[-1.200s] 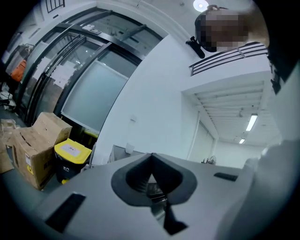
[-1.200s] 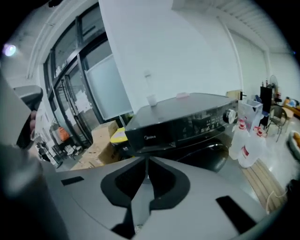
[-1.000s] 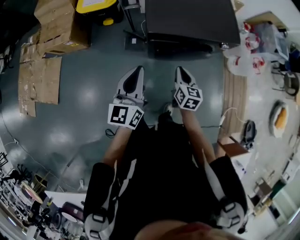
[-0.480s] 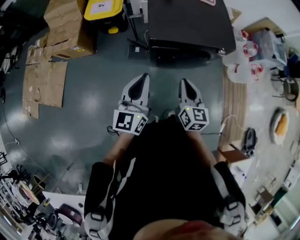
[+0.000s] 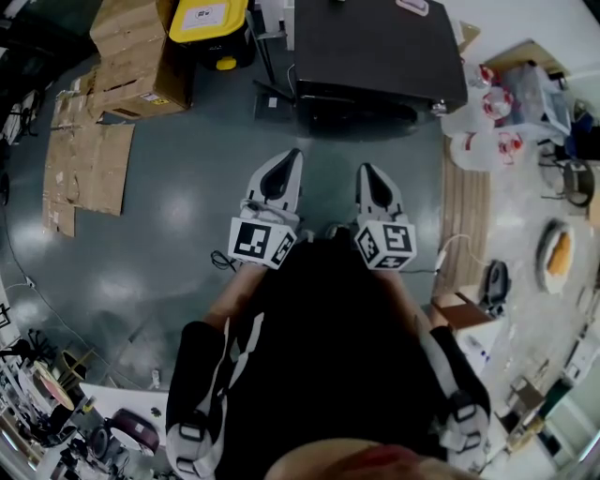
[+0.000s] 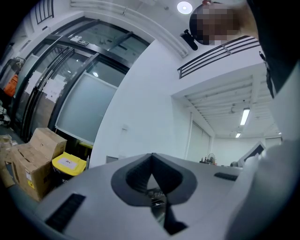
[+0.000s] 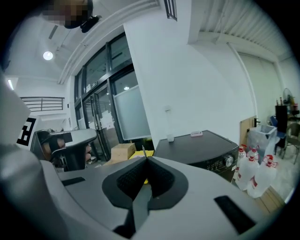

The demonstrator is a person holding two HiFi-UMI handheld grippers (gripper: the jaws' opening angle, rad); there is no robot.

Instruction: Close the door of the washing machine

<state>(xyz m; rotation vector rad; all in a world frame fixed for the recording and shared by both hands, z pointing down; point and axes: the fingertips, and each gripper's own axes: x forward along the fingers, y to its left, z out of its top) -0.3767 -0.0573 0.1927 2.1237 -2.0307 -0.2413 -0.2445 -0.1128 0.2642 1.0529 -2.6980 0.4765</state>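
Washer (image 5: 375,47) stands ahead, door state unclear: I'm either approaching or done. Left gripper (image 5: 287,159) and right gripper (image 5: 367,172) jaws pressed together, empty.

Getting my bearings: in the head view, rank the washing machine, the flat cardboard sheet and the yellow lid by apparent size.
Largest: washing machine.
Next: flat cardboard sheet.
Smallest: yellow lid, cut off by the top edge.
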